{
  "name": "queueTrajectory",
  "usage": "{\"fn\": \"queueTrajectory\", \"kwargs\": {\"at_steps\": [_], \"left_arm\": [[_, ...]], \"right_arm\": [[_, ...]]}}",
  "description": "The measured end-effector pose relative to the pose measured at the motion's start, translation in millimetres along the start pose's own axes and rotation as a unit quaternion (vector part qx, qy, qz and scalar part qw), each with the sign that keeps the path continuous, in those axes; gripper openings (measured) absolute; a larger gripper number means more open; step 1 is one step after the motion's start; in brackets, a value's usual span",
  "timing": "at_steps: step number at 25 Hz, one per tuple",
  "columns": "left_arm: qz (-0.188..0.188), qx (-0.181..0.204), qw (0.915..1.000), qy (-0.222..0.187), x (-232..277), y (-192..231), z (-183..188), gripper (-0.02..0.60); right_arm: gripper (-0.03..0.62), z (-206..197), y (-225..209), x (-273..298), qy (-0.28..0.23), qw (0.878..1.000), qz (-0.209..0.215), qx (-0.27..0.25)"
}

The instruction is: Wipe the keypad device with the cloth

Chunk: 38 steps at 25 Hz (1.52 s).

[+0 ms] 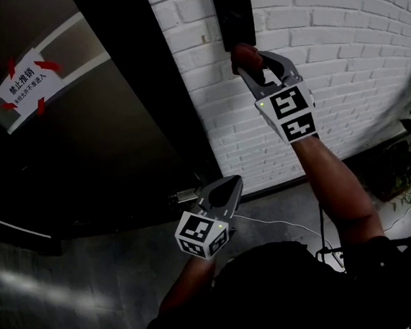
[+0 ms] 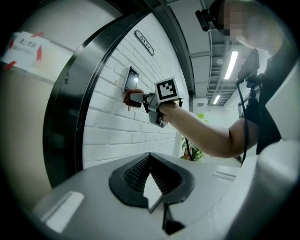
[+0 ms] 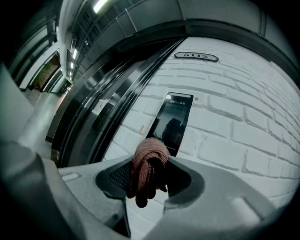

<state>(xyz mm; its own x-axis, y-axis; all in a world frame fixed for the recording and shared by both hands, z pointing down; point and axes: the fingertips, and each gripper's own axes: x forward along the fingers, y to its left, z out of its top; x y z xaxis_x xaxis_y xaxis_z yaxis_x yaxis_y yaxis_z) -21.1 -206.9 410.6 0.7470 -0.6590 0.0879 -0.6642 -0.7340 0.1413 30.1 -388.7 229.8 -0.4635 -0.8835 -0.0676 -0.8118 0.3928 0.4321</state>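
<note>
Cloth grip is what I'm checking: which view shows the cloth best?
The right gripper view: the reddish cloth sits large and central, bunched between the right gripper's jaws before the keypad device. The head view shows only a small red lump; the left gripper view, a distant red speck.

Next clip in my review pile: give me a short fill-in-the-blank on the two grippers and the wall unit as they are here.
1. The right gripper is shut on a reddish ____.
2. The keypad device is mounted on a white ____ wall.
3. The left gripper, away from the device, holds ____.
Missing words: cloth; brick; nothing.
</note>
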Motion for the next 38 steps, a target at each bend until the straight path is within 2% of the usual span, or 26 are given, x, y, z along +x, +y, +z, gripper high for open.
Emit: {"fn": "queueTrajectory", "kwargs": {"at_steps": [11,15,21,26,30,34,38], "left_arm": [[0.001,0.001,1.0,-0.002,-3.5,-2.0,0.4,0.015],[0.002,0.003,1.0,-0.004,-4.5,-0.7,1.2,0.015],[0.003,0.001,1.0,-0.005,-6.5,0.4,1.6,0.015],[0.006,0.002,0.9999,-0.011,-6.5,1.5,3.9,0.015],[0.007,0.002,0.9999,-0.013,-8.8,1.8,4.9,0.015],[0.017,-0.003,0.9998,-0.014,-13.8,6.1,3.7,0.015],[0.022,-0.005,0.9997,-0.013,-16.7,9.5,2.2,0.015]], "right_arm": [[0.155,-30.1,6.2,4.9,0.041,0.999,0.017,0.026],[0.155,-23.6,4.8,0.3,0.033,0.999,0.015,0.027],[0.155,26.1,-0.9,-17.8,-0.021,1.0,0.007,0.009],[0.155,85.1,-29.2,-14.7,-0.074,0.997,-0.021,-0.015],[0.155,125.3,-51.3,-6.9,-0.097,0.993,-0.047,-0.039],[0.155,146.4,-60.3,5.4,-0.102,0.992,-0.057,-0.057],[0.155,150.1,-64.5,11.7,-0.101,0.991,-0.063,-0.061]]}}
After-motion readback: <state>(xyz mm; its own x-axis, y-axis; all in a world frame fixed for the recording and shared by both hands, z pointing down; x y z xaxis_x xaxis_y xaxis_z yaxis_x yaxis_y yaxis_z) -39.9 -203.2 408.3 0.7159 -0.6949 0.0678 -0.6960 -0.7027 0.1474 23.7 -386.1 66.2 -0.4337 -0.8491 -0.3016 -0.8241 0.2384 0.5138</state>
